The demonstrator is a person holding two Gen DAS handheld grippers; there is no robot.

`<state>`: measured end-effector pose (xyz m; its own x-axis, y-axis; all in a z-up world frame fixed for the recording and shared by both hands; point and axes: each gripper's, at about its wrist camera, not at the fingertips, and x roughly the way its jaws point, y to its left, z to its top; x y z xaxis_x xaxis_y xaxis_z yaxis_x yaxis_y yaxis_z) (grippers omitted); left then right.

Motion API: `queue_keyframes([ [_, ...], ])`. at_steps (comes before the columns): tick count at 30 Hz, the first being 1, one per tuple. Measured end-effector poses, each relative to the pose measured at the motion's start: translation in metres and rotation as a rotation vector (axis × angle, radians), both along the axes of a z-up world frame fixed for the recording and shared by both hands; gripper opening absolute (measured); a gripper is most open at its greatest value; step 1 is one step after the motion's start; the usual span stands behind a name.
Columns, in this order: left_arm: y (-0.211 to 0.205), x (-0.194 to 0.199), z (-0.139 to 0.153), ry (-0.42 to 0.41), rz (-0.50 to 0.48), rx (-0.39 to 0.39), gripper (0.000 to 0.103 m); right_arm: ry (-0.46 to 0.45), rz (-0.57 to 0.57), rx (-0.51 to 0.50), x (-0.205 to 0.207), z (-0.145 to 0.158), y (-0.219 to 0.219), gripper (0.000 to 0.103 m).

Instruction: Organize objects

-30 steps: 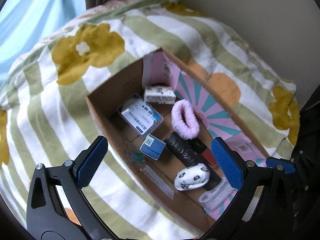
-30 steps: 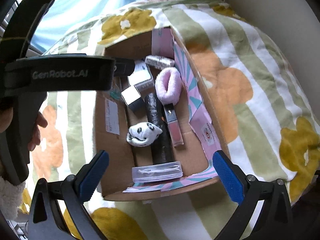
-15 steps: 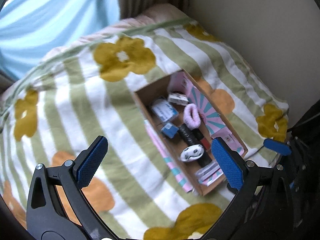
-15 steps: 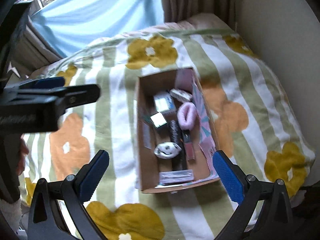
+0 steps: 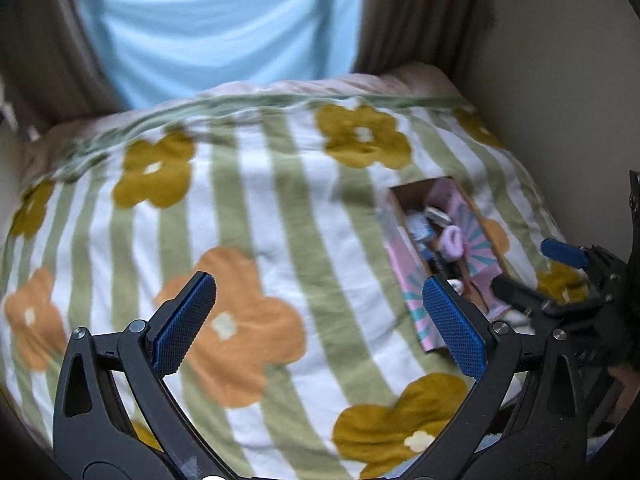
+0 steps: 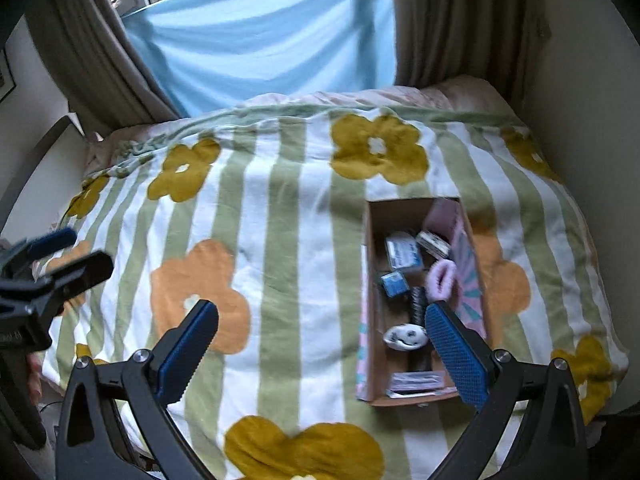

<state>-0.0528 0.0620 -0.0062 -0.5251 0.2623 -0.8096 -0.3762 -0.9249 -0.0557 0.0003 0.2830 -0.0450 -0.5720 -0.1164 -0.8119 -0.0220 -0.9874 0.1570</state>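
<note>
Right wrist view: one cardboard box on bed blanket, holding one pink scrunchie, two blue packets. Both claws, left claw and right claw, spread wide, empty.

Fleecy cloth blanket, matt cardboard box
</note>
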Motion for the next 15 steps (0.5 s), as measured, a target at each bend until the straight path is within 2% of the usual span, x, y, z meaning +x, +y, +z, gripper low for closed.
queue_keyframes([
  [4, -0.042, 0.012, -0.006, 0.014, 0.093, 0.006, 0.103, 0.004, 0.025, -0.003, -0.003, 0.001, -0.021, 0.103],
  [7, -0.067, 0.021, -0.015, 0.008, 0.156, 0.046, 0.103, 0.009, 0.051, 0.027, 0.000, 0.000, -0.038, 0.103],
  [11, -0.084, 0.025, -0.025, -0.011, 0.188, 0.056, 0.103, 0.005, 0.058, 0.031, 0.004, -0.001, -0.047, 0.103],
  [15, -0.091, 0.025, -0.020, 0.006, 0.193, 0.094, 0.103, 0.010, 0.041, 0.033, 0.003, 0.003, -0.047, 0.103],
])
